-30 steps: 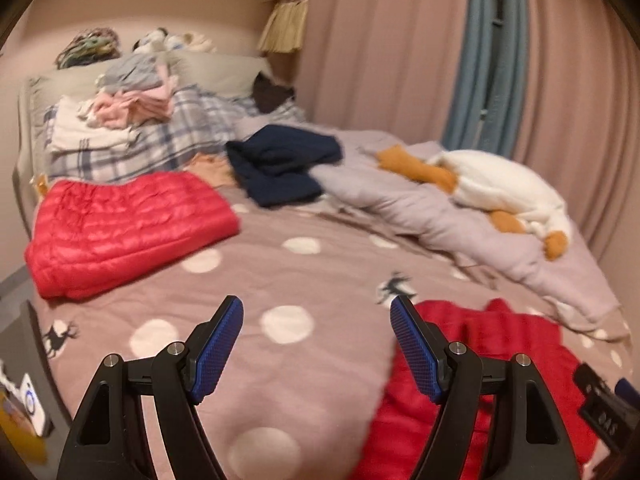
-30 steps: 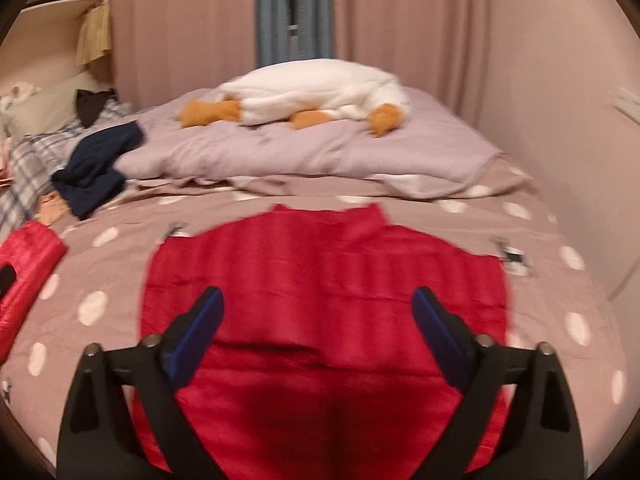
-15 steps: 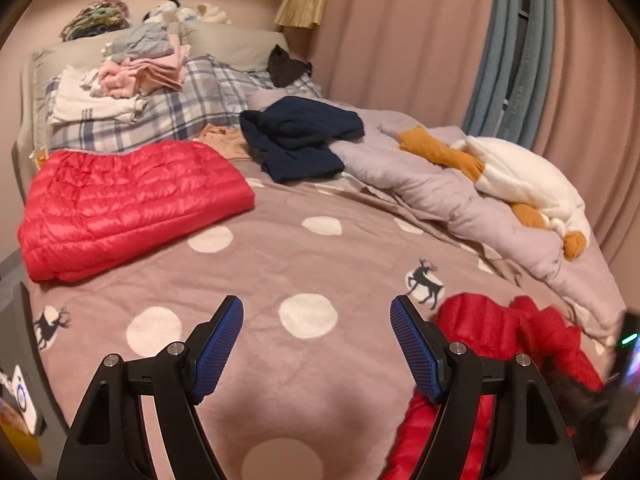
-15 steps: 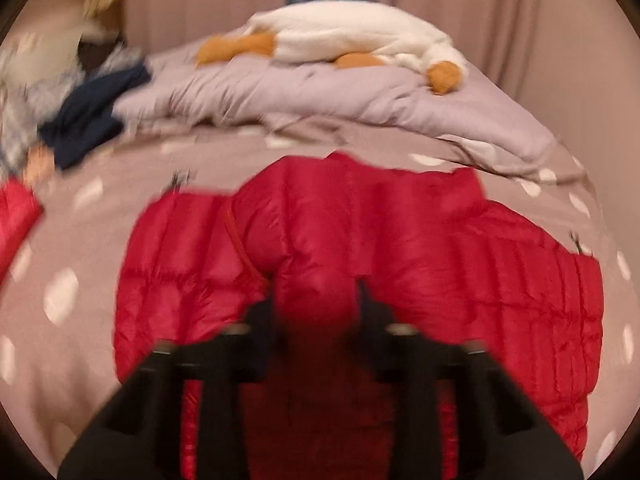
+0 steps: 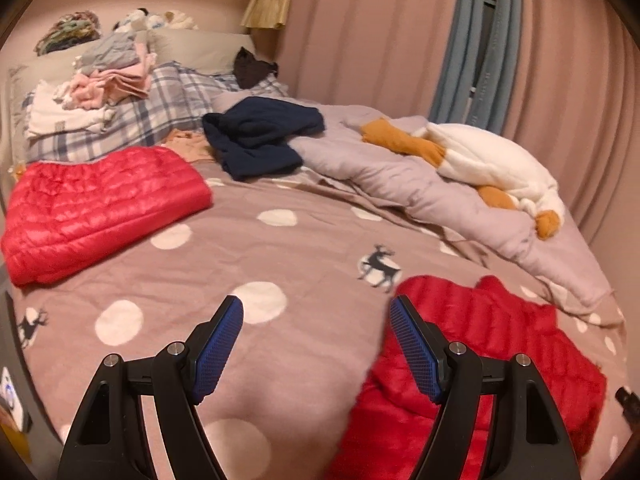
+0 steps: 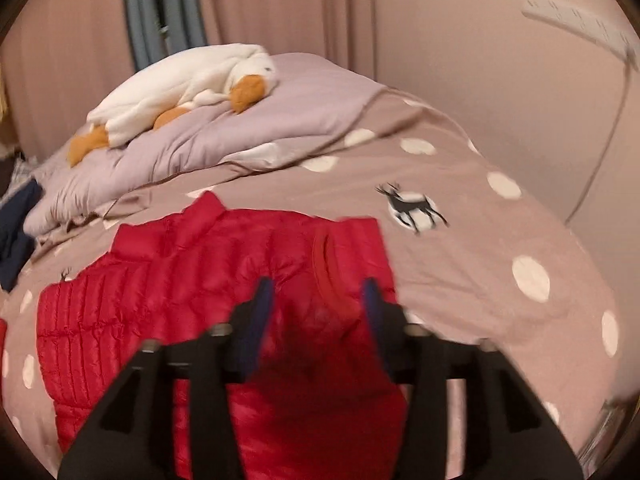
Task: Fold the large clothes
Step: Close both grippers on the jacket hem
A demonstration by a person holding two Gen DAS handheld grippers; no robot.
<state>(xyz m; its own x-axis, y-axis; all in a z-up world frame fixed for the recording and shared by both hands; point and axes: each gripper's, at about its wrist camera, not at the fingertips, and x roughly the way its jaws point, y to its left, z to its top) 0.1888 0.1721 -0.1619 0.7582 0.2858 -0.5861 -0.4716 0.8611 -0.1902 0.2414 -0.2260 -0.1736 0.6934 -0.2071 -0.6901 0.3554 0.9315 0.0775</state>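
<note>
Right wrist view shows the right gripper [image 6: 316, 304] with its jaws now apart; half a second ago they were pinched on the red puffy jacket [image 6: 168, 300]. The jacket lies spread on the dotted bed cover [image 6: 500, 312], its sleeve folded across under the tool. The picture is blurry. Left gripper [image 5: 316, 348] is open too and holds nothing, above the bed cover [image 5: 280, 248], with the jacket [image 5: 500, 340] at its near right. A second folded red jacket [image 5: 100, 204] lies far left. No writing can be read.
</note>
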